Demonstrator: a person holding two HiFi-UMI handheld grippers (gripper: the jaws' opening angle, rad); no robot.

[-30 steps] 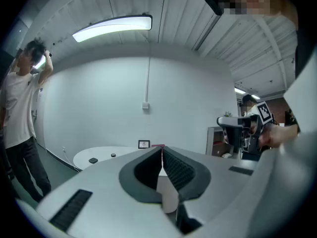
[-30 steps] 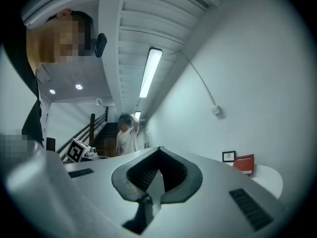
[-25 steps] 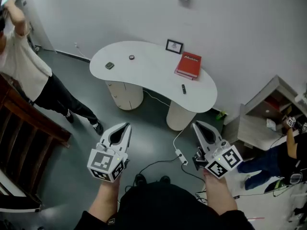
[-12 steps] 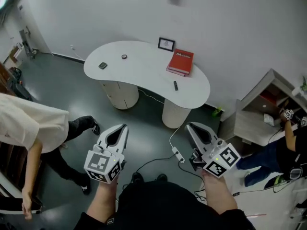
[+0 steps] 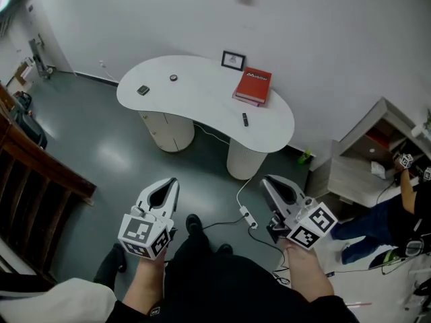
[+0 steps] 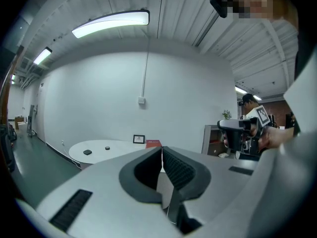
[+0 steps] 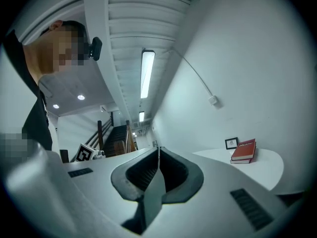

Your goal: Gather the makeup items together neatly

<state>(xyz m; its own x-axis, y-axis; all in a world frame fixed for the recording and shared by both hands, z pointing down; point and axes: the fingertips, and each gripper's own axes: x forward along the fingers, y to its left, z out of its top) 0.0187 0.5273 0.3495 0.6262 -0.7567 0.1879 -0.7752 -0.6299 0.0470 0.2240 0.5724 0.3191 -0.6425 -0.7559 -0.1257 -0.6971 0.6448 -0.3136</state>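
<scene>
Far ahead stands a white curved table. On it lie a dark square compact, a small round case and a thin black tube. My left gripper and right gripper hang over the floor, well short of the table, both shut and empty. In the left gripper view the shut left gripper points at the table, where the compact and round case show. In the right gripper view the shut right gripper has only the table's end to its right.
A red book and a small picture frame sit at the table's back. A power strip with cables lies on the floor. A wooden railing runs at left, a shelf unit and a person stand at right, and another person's white shirt shows bottom left.
The person in the white shirt has walked from the left side down to the bottom left corner. Both grippers stay shut and have barely moved.
</scene>
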